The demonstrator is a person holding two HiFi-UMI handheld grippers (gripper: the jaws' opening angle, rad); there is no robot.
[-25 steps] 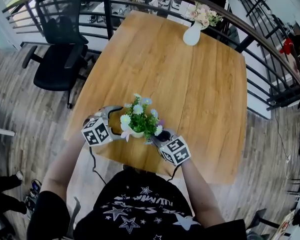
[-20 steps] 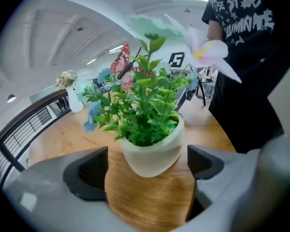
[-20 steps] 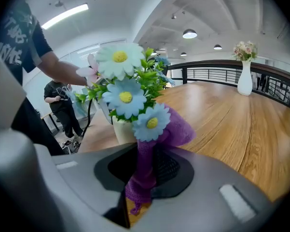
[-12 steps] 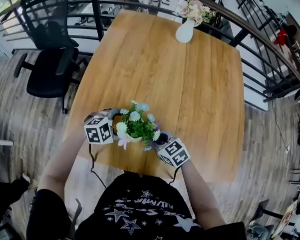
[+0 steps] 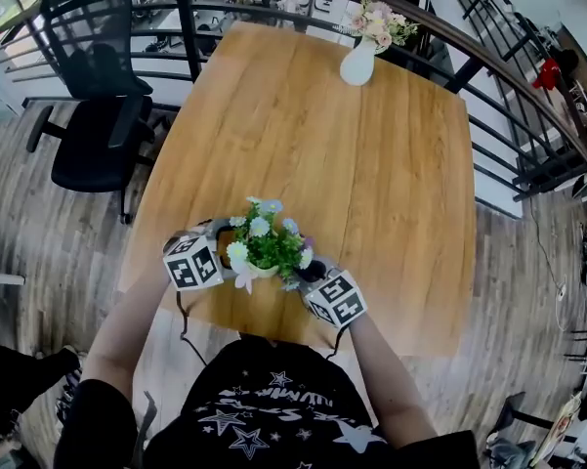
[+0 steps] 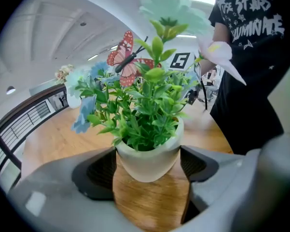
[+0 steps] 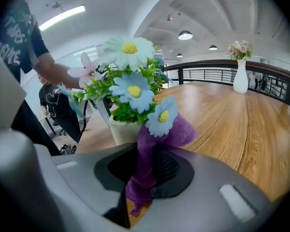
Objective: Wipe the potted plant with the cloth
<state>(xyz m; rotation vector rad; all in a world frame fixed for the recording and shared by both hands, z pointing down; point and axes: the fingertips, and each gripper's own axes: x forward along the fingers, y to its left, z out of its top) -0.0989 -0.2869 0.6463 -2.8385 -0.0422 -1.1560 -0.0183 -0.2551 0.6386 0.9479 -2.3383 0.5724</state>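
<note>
The wooden bench point(image 5: 391, 164) carries the potted plant point(image 5: 266, 247) at its near edge. Your left hand-held gripper point(image 6: 147, 169) has just been closing, and its wide-set jaws clasp the white pot. Your right hand-held gripper point(image 7: 145, 170) pinches the purple cloth point(image 7: 149, 149) just right of the plant.

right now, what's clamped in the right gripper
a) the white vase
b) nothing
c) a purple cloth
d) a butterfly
c: the right gripper view shows the right gripper with its jaws closed on a purple cloth, which is held up just in front of the potted plant.
</note>
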